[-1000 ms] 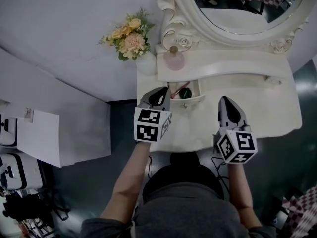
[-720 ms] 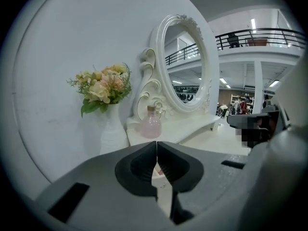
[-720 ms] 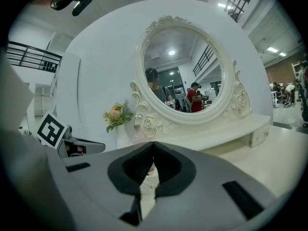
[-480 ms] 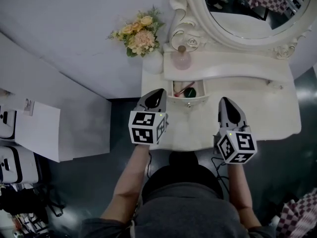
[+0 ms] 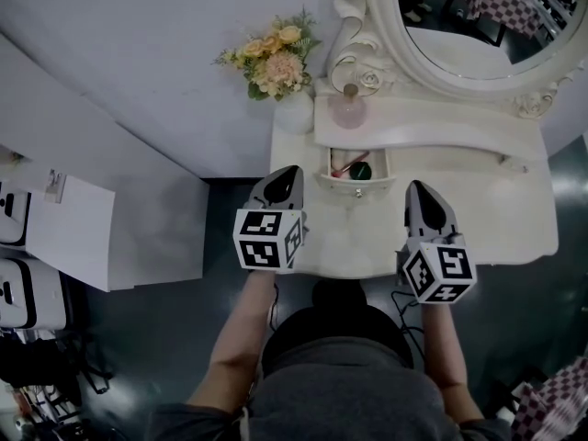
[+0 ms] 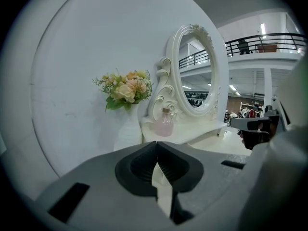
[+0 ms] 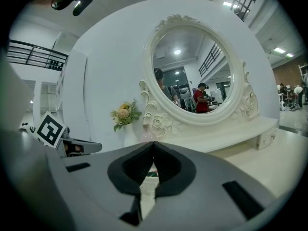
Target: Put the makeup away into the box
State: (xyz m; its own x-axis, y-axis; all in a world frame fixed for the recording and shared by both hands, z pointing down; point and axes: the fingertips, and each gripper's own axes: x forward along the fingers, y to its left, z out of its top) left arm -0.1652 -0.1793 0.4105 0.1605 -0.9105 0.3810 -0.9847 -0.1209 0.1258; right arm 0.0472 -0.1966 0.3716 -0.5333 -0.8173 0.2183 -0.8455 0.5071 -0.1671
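Note:
A small open drawer [image 5: 336,165] in the white vanity table [image 5: 478,211] serves as the box. Inside it lie a red item [image 5: 344,166] and a round green item [image 5: 363,170]. My left gripper [image 5: 286,175] hovers over the table's left end, to the left of the drawer, shut with nothing between its fingers; in its own view the left gripper [image 6: 156,147] points toward the wall and vase. My right gripper [image 5: 424,190] floats to the drawer's right, also shut and empty; in its own view the right gripper [image 7: 153,145] faces the mirror.
A pink perfume bottle [image 5: 349,108] stands on the raised shelf behind the drawer. A white vase of yellow and peach flowers [image 5: 276,61] sits at the back left corner. An ornate oval mirror [image 5: 478,16] rises behind. White cabinets [image 5: 64,237] stand on the left.
My left gripper has drawn away from the drawer's left side toward the table's left edge. The right gripper has barely moved.

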